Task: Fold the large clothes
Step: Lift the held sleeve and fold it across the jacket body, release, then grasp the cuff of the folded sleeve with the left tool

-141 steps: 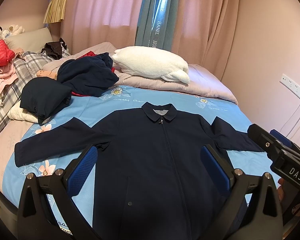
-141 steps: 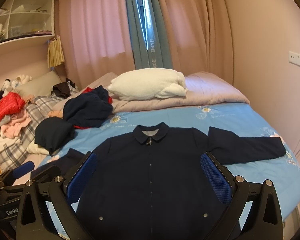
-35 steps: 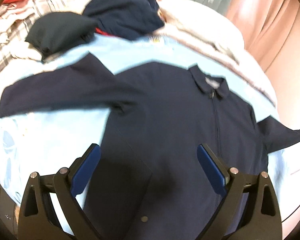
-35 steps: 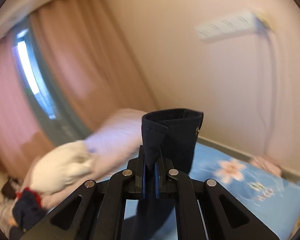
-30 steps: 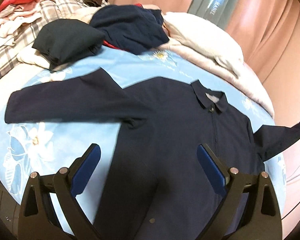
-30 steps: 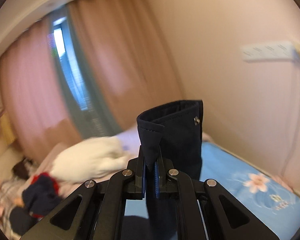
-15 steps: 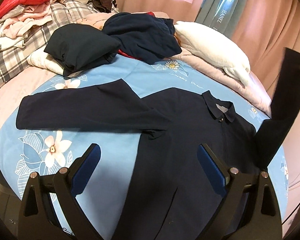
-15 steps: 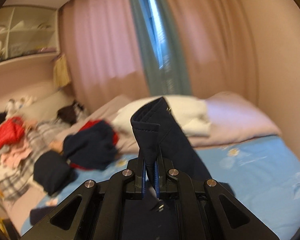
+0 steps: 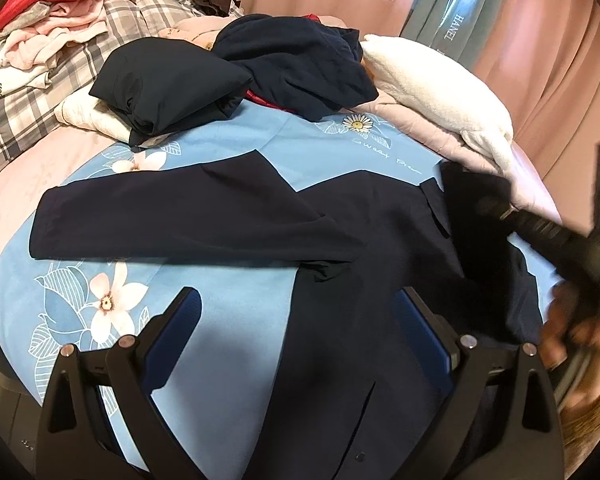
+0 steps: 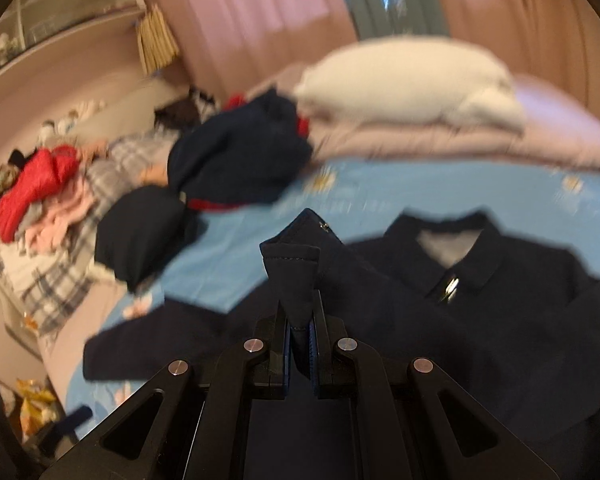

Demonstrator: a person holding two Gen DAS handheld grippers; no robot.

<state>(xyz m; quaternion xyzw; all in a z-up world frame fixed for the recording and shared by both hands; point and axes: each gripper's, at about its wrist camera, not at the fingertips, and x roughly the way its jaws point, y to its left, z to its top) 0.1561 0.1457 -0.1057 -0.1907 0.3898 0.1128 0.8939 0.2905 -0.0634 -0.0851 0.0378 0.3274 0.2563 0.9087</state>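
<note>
A navy zip jacket (image 9: 364,280) lies face up on the blue floral sheet (image 9: 228,312), its left sleeve (image 9: 172,216) stretched out flat. My left gripper (image 9: 296,344) is open and empty above the jacket's lower left part. My right gripper (image 10: 299,336) is shut on the cuff of the right sleeve (image 10: 294,280) and holds it over the jacket's chest, next to the collar (image 10: 456,248). In the left wrist view the right gripper (image 9: 540,224) shows blurred, with the sleeve (image 9: 476,216) folded across the collar area.
Two bundles of dark clothes (image 9: 168,80) (image 9: 296,60) lie at the head of the sheet. A white pillow (image 9: 436,88) rests on a pink quilt behind them. A pile of red, pink and checked clothes (image 9: 40,40) lies at far left.
My right gripper has swung the right sleeve from high in the air down and across over the jacket's front. The left gripper has drifted back a little and stays open.
</note>
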